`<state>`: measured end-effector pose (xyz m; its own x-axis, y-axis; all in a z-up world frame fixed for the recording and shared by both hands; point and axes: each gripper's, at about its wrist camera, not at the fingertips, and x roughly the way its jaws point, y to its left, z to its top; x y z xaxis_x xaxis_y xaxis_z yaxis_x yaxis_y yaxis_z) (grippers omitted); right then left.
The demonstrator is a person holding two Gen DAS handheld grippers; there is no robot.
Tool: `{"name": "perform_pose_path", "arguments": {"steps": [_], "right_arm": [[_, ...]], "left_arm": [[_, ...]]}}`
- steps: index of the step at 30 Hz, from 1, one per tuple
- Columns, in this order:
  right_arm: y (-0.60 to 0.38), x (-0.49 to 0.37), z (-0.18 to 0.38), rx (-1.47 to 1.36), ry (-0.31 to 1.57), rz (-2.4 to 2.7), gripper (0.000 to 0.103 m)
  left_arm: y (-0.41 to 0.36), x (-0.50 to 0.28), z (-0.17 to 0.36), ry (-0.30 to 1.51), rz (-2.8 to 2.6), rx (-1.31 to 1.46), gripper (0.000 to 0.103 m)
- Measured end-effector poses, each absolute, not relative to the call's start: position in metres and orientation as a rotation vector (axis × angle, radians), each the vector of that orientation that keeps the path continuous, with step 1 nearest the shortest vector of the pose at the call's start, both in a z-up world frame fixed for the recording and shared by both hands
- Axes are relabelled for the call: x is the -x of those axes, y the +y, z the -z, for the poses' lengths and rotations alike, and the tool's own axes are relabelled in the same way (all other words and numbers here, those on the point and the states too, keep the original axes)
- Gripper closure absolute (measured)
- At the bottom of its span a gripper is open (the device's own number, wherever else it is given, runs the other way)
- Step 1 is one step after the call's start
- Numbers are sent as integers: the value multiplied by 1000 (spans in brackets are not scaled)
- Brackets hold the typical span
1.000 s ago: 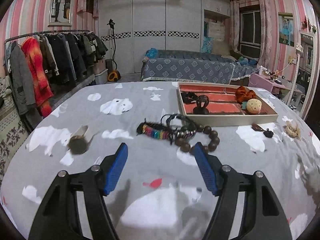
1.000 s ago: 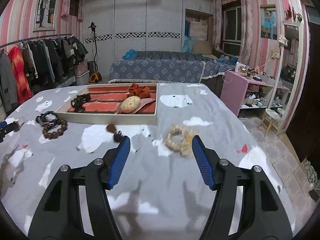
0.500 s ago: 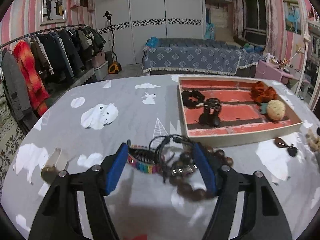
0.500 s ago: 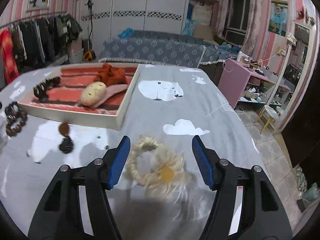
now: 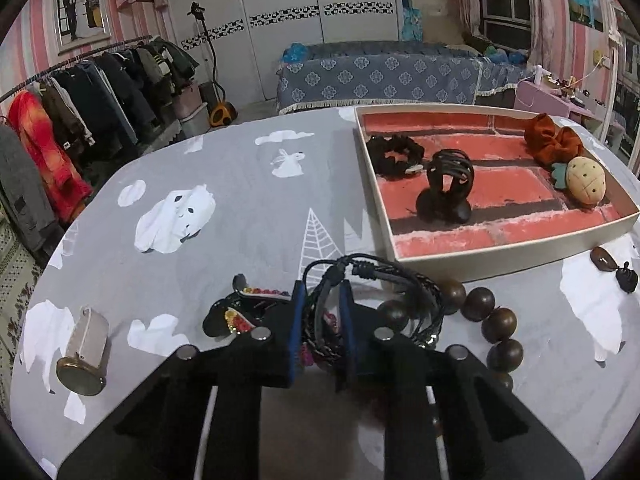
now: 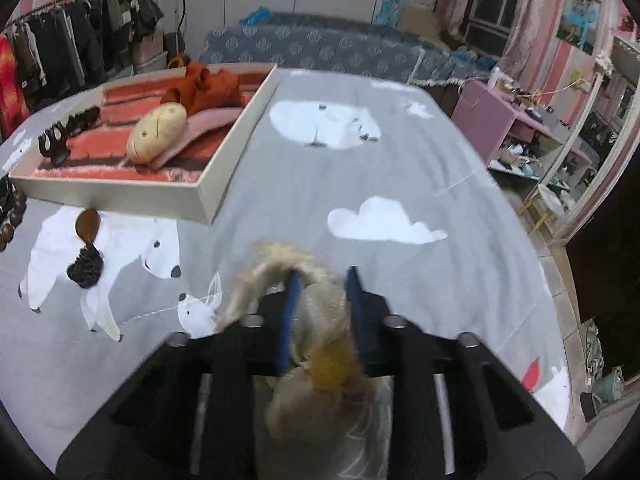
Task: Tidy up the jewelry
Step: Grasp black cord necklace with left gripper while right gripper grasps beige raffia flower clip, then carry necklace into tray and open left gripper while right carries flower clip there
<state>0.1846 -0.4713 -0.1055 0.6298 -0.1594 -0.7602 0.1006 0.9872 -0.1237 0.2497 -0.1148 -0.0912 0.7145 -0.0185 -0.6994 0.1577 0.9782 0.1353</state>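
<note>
My left gripper is shut on a bundle of black cord bracelets lying on the grey tablecloth, beside a rainbow bead bracelet and a brown wooden bead bracelet. My right gripper is shut on a cream flower hair tie with a yellow centre. The cream tray with red lining holds a black scrunchie, a black claw clip, an orange bow and a beige pineapple clip; it also shows in the right wrist view.
A brown drop earring with a black knot lies in front of the tray, also in the left wrist view. A small cylinder tin lies on its side at the left. A clothes rack and a bed stand beyond the table.
Both grippers moved forward and down and closed: the left on the black cord bracelets, the right on the cream flower hair tie.
</note>
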Motion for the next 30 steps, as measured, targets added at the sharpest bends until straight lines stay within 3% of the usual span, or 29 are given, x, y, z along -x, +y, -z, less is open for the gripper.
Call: {"name": "perform_pose_path", "arguments": {"steps": [11,30], "right_arm": [[-463,-166,82,44,800,127,90],[-392,-36,-23,25,547,55,90]], "left_arm": [[-114,-228,64,704,125,-167,95],[-87,-104,-11,521,173,-142,95]]}}
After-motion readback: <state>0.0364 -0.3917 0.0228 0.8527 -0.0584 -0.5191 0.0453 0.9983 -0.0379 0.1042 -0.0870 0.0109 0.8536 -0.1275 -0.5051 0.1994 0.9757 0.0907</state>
